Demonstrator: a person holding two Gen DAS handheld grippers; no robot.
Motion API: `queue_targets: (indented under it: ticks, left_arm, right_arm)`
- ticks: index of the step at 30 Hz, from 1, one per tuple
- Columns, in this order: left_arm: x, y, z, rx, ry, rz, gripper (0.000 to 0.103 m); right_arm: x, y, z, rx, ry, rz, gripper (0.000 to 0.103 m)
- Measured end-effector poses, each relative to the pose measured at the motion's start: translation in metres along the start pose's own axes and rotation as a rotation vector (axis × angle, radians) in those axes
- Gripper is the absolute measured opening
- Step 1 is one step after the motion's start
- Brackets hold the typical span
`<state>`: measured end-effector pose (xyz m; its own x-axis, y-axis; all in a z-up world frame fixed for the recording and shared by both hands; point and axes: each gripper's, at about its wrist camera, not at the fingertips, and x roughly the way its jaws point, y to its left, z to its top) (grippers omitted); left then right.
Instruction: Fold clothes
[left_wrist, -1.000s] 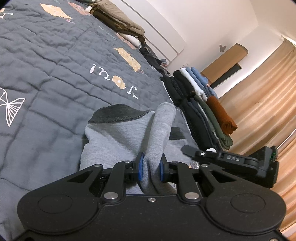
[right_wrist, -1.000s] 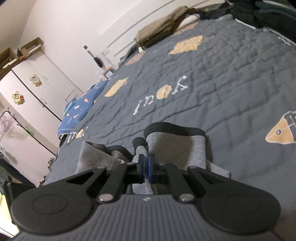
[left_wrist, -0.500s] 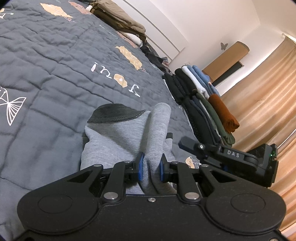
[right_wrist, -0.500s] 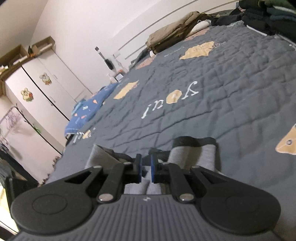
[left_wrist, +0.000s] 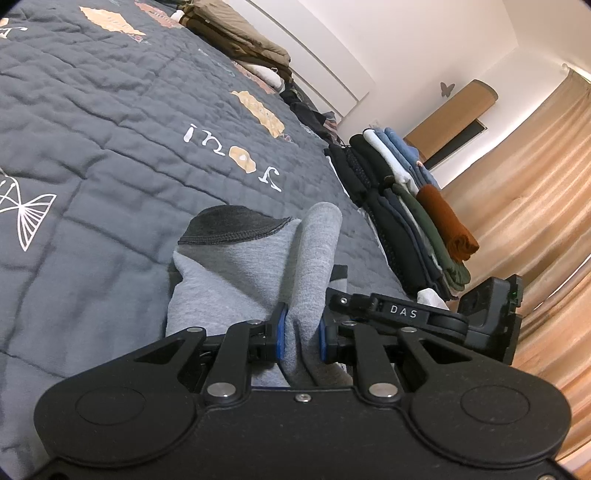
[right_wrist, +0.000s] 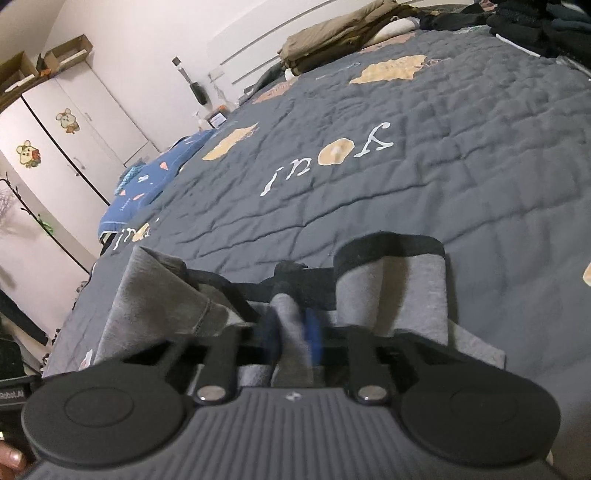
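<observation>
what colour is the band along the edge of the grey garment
Black, or very dark charcoal band; clearest in the left wrist view.

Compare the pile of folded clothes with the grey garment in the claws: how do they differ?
The pile is neatly folded; the grey garment is rumpled. The pile mixes black, green, rust, blue and white pieces; the garment is grey with dark trim. The pile lies free; the garment is pinched by the left claw and sits between the right claw fingers. Both lie on the quilt.

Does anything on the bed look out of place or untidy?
Nothing is spilled or damaged. Only the grey garment is bunched unevenly on the quilt, a fold between the fingers of each gripper. The stack of folded clothes looks neat.
</observation>
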<state>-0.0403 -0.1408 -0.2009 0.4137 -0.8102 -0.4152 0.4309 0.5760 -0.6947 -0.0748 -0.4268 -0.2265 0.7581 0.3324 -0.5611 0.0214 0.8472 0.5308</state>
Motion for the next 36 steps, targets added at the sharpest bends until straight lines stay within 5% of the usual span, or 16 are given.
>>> queue_targets:
  ticks: [10, 18, 24, 29, 36]
  left_arm:
    - [-0.009, -0.005, 0.003, -0.022, -0.046, -0.023, 0.017]
    - [0.004, -0.013, -0.005, -0.006, -0.02, -0.006, 0.017]
    - [0.002, -0.007, -0.003, -0.019, -0.026, -0.004, 0.017]
    - [0.001, -0.005, -0.005, -0.033, -0.032, -0.011, 0.017]
    - [0.0, -0.004, -0.004, -0.038, -0.029, -0.019, 0.017]
  right_arm:
    - [-0.069, -0.004, 0.022, 0.034, -0.212, 0.032, 0.004]
    - [-0.045, -0.046, 0.005, 0.054, -0.104, -0.16, 0.008]
    - [-0.073, -0.03, 0.019, 0.005, -0.178, -0.118, 0.015]
    - [-0.068, -0.009, 0.017, -0.027, -0.054, 0.107, 0.038]
    - [-0.032, -0.011, -0.004, -0.036, 0.141, 0.088, 0.039]
